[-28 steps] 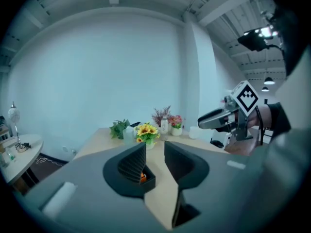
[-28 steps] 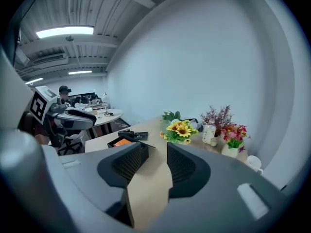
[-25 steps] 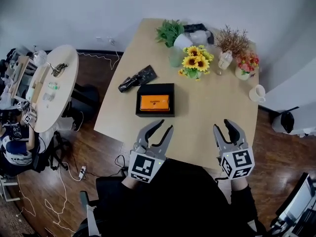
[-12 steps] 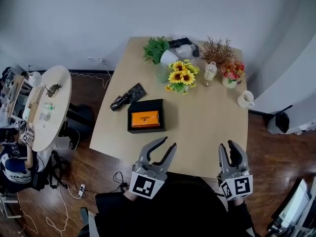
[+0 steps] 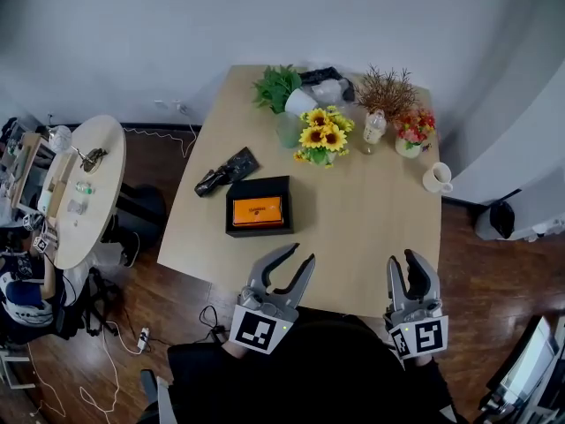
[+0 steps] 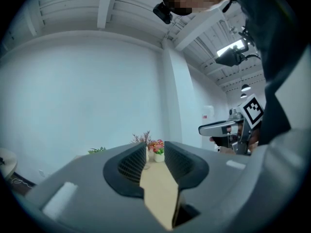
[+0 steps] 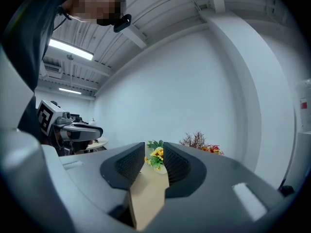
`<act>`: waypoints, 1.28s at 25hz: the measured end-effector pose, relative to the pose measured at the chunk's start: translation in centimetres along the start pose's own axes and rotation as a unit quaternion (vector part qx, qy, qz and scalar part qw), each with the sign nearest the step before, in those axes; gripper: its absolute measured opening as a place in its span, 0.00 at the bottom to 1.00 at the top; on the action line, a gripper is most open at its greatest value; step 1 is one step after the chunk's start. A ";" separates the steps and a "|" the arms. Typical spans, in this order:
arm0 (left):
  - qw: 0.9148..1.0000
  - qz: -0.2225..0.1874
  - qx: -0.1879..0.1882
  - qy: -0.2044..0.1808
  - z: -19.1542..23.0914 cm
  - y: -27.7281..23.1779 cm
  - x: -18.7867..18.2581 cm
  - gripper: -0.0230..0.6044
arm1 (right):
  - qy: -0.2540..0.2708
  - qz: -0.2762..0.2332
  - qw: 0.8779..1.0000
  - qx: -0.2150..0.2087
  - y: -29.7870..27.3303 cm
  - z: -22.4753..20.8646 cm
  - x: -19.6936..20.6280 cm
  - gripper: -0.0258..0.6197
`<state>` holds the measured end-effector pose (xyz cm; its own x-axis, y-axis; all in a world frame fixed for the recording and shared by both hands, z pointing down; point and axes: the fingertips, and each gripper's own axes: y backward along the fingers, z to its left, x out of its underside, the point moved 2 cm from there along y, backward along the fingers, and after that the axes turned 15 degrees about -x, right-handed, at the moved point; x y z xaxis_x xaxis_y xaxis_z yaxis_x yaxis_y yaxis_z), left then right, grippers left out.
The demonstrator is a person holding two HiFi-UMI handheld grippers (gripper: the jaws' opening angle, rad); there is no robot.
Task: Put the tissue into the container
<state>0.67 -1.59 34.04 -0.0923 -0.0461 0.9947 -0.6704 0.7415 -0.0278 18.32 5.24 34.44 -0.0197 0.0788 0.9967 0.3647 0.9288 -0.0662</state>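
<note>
- Left gripper: released, with its jaws a little apart and nothing between them. It is held over the near edge of the table.
- Right gripper: also empty, with its jaws only a slit apart. It is over the near edge, towards the right corner.
- Risk, grasp: both tools are well apart from the work. The right jaws look too narrow to admit anything, so unless widened they would probably push an item rather than take it.
- Risk, target: the tissue cannot be identified with certainty. The likeliest candidate is the orange pack, which already lies inside the black tray, left of the table's middle. A crumpled black object lies just beyond the tray, towards the left edge, and could be lifted by mistake.
- Risk, reach: a long reach towards the far edge could topple the sunflowers.
- Containers: the black tray holds only the orange pack. The white mug stands at the right edge, and its contents are not visible.
</note>
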 end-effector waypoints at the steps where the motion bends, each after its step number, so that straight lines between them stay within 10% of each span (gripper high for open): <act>1: 1.000 0.002 0.000 0.002 0.0 0.0 0.0 0.19 | 0.000 0.000 1.000 -0.001 -0.1 0.0 0.0 0.23; 32: 1.000 0.017 -0.001 0.006 0.2 -1.0 1.3 0.19 | 0.016 -0.005 1.000 -0.015 -1.5 0.1 0.1 0.20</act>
<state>1.03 -2.52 35.30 -0.1063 -0.0117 0.9943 -0.6656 0.7437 -0.0624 17.68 3.85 34.65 0.0060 0.0579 0.9983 0.3916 0.9184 -0.0556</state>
